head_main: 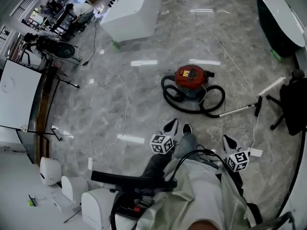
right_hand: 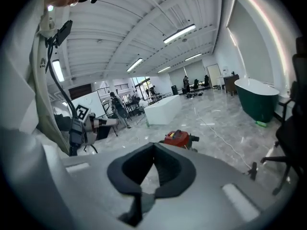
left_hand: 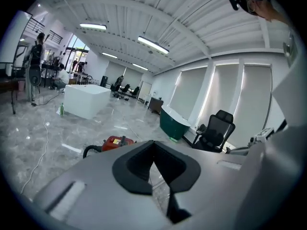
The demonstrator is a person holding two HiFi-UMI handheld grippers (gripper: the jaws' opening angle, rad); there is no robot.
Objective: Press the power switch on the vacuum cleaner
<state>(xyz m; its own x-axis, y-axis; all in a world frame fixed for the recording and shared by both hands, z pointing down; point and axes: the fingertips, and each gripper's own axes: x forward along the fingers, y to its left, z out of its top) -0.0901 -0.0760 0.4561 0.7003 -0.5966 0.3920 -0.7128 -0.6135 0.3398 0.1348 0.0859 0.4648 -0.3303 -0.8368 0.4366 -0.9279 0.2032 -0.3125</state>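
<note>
A red canister vacuum cleaner (head_main: 192, 78) stands on the marble floor ahead of me, its black hose (head_main: 211, 107) looped around it and its metal wand (head_main: 238, 110) lying to the right. My left gripper (head_main: 171, 123) and right gripper (head_main: 226, 139) are held low near my legs, well short of the vacuum. Both point toward it, jaws closed tip to tip with nothing between them. The left gripper view shows the vacuum (left_hand: 115, 142) just beyond the closed left gripper (left_hand: 153, 143). In the right gripper view the vacuum (right_hand: 177, 138) sits past the closed right gripper (right_hand: 153, 145).
A white block-shaped tub (head_main: 132, 8) stands at the back, a dark green bathtub (head_main: 278, 13) at the far right. A black office chair (head_main: 292, 104) is to the right. A white cable (head_main: 125, 109) runs over the floor; a fan (head_main: 55, 47) and a whiteboard (head_main: 17, 92) stand left.
</note>
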